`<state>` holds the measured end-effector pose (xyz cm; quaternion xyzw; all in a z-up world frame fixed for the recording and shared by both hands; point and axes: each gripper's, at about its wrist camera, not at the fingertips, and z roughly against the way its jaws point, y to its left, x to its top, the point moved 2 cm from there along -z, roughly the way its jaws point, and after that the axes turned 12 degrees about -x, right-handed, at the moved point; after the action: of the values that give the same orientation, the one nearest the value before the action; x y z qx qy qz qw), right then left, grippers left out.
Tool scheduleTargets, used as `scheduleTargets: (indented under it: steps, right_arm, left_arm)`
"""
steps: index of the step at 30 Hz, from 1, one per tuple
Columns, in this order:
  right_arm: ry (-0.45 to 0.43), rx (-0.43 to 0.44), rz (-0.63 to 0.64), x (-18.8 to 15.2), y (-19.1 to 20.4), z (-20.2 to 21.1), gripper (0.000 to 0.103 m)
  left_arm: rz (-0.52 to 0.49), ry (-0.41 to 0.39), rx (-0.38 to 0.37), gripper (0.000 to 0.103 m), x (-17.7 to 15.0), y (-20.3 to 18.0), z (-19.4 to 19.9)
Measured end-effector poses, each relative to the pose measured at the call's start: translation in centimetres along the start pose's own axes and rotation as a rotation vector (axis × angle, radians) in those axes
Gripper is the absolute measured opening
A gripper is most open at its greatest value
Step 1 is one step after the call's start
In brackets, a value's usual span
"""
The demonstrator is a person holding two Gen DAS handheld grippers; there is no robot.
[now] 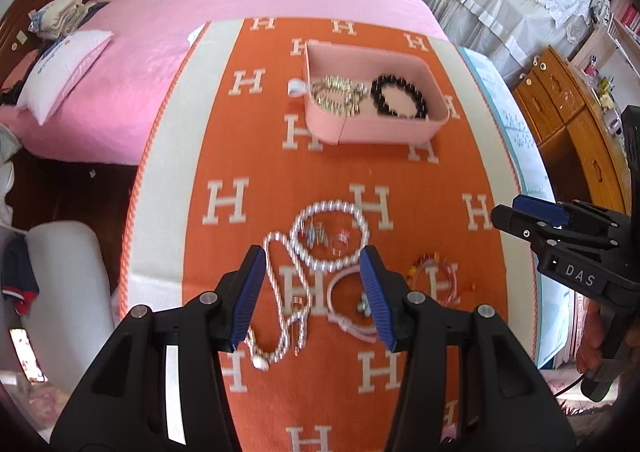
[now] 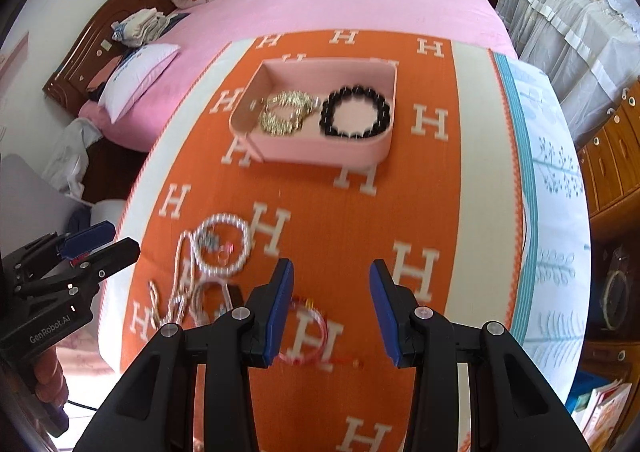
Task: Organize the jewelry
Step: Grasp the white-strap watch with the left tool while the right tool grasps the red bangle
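Pink and shallow, the jewelry box (image 1: 376, 128) sits on the far part of the orange H-patterned blanket (image 1: 248, 156), already holding a gold chain piece (image 1: 338, 94) and a black bead bracelet (image 1: 398, 96). By our reckoning the sorting is partly done. Well apart from the box, near us, lie a pearl bracelet (image 1: 329, 234) ringing a small charm and ring, a silvery rope necklace (image 1: 280, 292), a pink cord bracelet (image 1: 344, 308) and a red string bracelet (image 2: 308, 332). Our left gripper (image 1: 312, 292) hangs released above the necklace and cord bracelet, grasping nothing; our right gripper (image 2: 330, 308) is likewise spread and empty, just beside the red one.
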<state>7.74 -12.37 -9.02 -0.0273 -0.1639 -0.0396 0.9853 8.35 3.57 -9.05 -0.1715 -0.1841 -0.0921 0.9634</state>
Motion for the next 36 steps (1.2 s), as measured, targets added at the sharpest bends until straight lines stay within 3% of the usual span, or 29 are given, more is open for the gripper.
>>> scheduleTargets:
  steps: [7, 13, 20, 27, 33, 36]
  right_arm:
    - [0.026, -0.014, 0.017, -3.1, 0.5, -0.8, 0.040]
    - [0.042, -0.022, 0.032, -4.4, 0.9, -2.2, 0.040]
    - [0.056, -0.021, 0.053, -5.6, 1.4, -4.7, 0.040]
    - [0.061, -0.042, 0.101, -6.1, 2.4, -6.8, 0.039]
    - [0.044, -0.093, 0.164, -7.0, 3.6, -7.9, 0.020]
    - [0.019, -0.113, 0.206, -7.4, 4.1, -7.9, 0.018]
  left_arm:
    - [0.058, 0.037, -0.013, 0.046, -3.7, 1.1, -1.1]
    - [0.152, 0.073, -0.079, 0.046, -6.4, 1.5, -2.9]
    - [0.248, 0.081, -0.127, 0.045, -7.6, 1.3, -5.1]
    - [0.374, 0.066, -0.131, 0.038, -7.7, 2.2, -6.5]
    - [0.435, 0.076, -0.111, 0.030, -7.5, 2.4, -7.8]
    - [0.450, 0.084, -0.098, 0.028, -7.4, 2.3, -8.4]
